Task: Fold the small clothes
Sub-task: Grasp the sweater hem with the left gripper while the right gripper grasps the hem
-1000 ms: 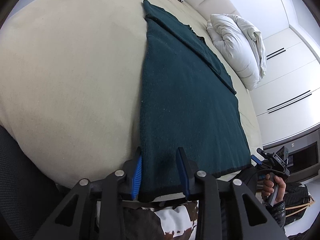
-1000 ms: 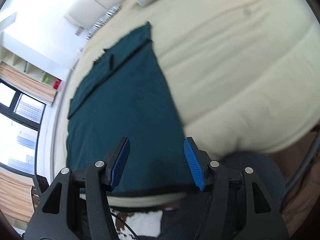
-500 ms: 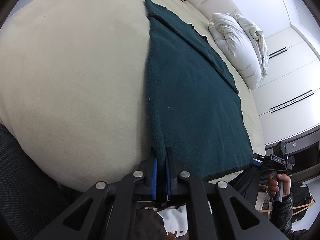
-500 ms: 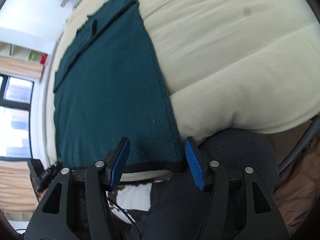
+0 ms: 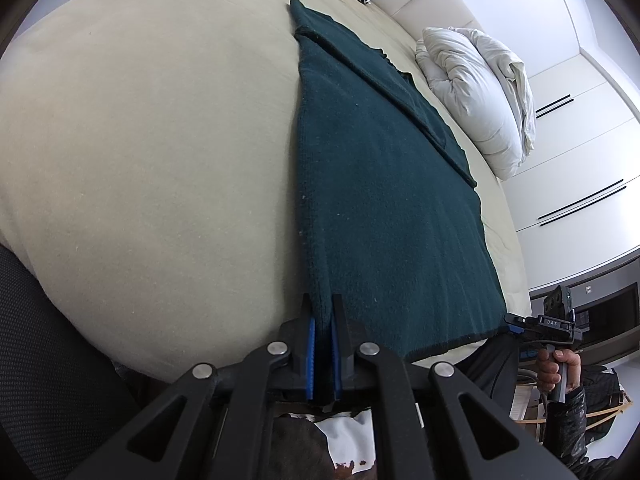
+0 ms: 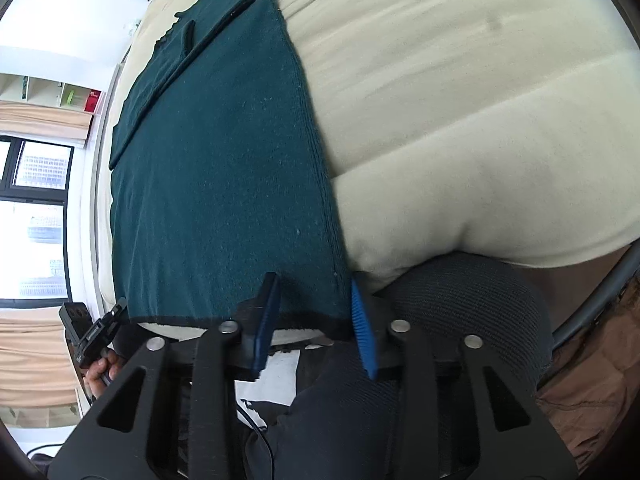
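Jaws of the left gripper [image 5: 321, 346] pinch the dark green garment's [image 5: 384, 184] near-left corner, low centre; the right gripper [image 6: 314, 326] straddles the opposite corner, jaws wide. Garment lies flat on the bed [image 5: 140, 140]. Next, likely: close right, then lift.

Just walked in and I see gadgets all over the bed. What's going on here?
A person is starting to fold a dark green garment spread flat on a cream bed. The left gripper is shut on the garment's near corner at the hem. The right gripper is open, its blue fingers straddling the other near corner, not yet clamped. A white pillow lies beyond the garment.
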`<state>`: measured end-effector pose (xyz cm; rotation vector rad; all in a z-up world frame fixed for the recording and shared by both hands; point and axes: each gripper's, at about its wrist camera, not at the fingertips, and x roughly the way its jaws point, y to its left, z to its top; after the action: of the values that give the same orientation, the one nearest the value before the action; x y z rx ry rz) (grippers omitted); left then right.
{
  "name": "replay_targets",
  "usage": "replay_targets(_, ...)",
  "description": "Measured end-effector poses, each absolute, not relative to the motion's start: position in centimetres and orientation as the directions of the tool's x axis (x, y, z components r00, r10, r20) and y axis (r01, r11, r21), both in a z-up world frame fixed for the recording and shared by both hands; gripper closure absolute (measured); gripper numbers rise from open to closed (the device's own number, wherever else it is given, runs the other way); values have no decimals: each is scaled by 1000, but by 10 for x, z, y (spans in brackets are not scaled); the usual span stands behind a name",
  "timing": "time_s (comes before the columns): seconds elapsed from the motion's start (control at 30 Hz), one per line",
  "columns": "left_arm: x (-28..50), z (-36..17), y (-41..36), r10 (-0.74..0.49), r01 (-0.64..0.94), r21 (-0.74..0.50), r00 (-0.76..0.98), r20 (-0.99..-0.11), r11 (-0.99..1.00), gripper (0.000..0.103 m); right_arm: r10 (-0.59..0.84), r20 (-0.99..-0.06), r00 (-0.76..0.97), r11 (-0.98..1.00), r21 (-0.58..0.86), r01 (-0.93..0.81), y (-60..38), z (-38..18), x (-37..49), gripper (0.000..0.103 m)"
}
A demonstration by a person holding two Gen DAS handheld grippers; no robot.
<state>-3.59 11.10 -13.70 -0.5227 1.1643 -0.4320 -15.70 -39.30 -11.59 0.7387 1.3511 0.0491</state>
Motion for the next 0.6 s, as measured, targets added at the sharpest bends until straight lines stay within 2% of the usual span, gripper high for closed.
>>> replay_targets(0.17,-36,-136,112,-570,54,-590,339,-748,806,96,435,-862,260,779,505,372,-392,-117,-160,79)
replay_targets(0.3,-37,-135,111,-564,54,-583,341,-752,811,96,439,-855,276,767,517,380,-393,-119,-163,93)
replay_targets(0.6,-41,-133,111,-550,59,-566,337,-764,822,96,434,-840,326,764,535,360,-388,-115,-171,97)
